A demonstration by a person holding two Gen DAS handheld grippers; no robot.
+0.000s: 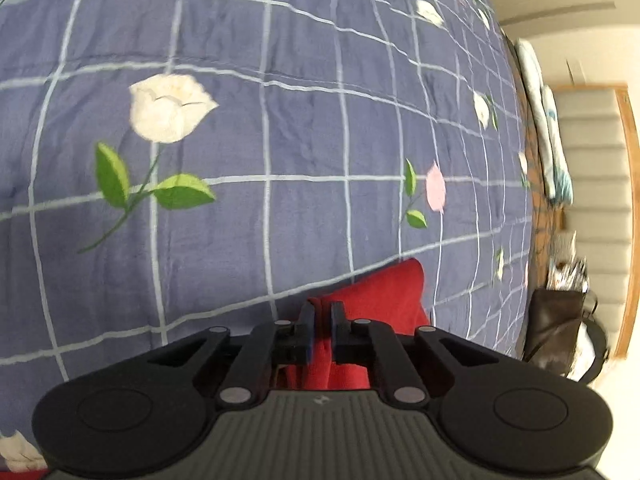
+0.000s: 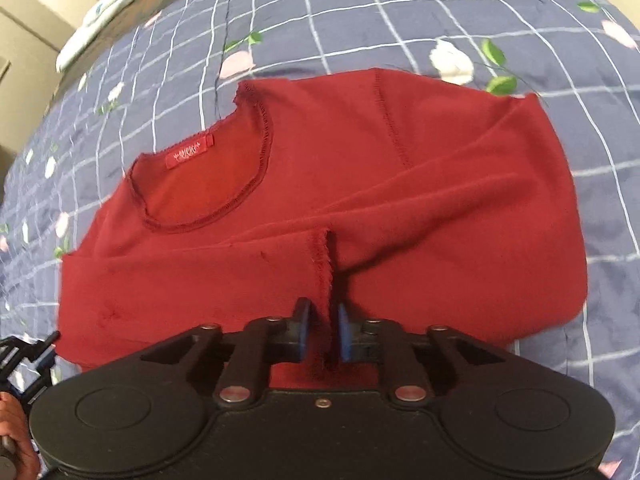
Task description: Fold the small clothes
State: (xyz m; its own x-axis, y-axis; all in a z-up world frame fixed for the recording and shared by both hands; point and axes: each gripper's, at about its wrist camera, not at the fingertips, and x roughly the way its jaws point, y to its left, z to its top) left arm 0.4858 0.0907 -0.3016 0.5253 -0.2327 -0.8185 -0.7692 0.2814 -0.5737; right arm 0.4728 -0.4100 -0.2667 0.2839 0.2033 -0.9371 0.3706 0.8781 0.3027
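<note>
Soft, even daylight in both fisheye views; no glare.
Strong barrel distortion bends the bedspread (image 1: 304, 128) grid toward dark corners. The room edge (image 1: 580, 200) smears with motion blur; the red shirt (image 2: 400, 184) casts faint shadows.

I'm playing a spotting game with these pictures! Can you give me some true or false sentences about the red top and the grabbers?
1. The red top lies on a blue checked bedspread with flowers. True.
2. The right gripper is wide open and holds nothing. False: it pinches a sleeve cuff.
3. The top's neck label is red. True.
4. The left gripper grips a green sock. False: it grips red fabric.
5. Both sleeves lie stretched out sideways. False: they are folded across the front.
</note>
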